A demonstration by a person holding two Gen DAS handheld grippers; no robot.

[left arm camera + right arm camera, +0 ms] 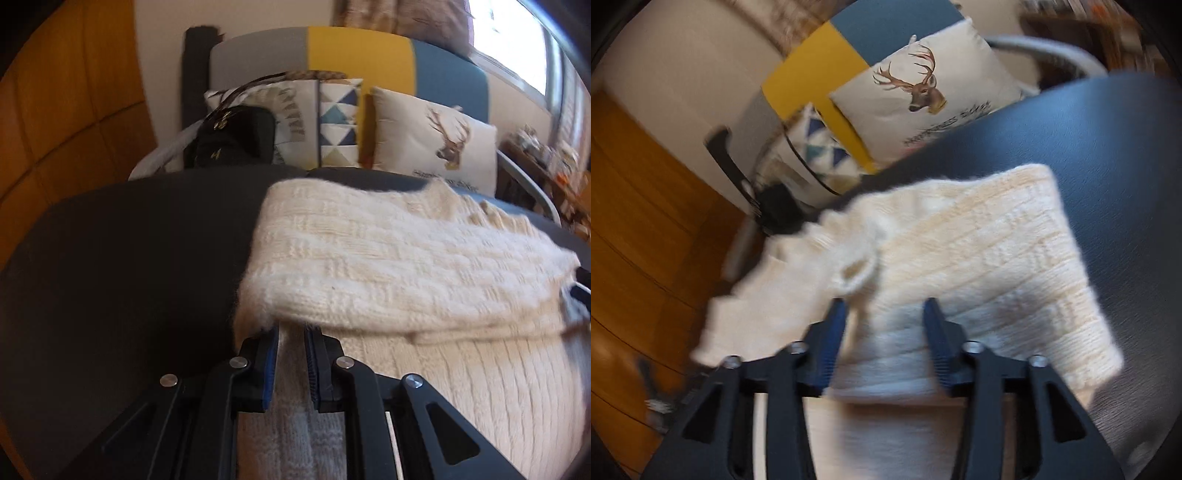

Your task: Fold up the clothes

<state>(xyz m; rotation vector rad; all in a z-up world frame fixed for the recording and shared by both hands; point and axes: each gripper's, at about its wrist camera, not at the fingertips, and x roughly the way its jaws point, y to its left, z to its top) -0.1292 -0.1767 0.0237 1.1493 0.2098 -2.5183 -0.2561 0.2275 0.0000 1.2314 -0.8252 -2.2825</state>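
Dark counter (122, 240) before cushioned sofa (362, 55). Cream sweater (388, 258) folded across it (blurred at right). Left tongs (290, 332) pinching sweater's edge; right tongs (884, 306) spread above sweater.

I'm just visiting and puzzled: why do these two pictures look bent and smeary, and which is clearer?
Both views are fisheye, so the edges curve and the corners go dark. The left wrist view is sharper: the cream sweater shows its knit, though the window glares white. The right wrist view is motion-blurred, especially the sweater's left edge.

"HAPPINESS" on deer cushion (923, 92)
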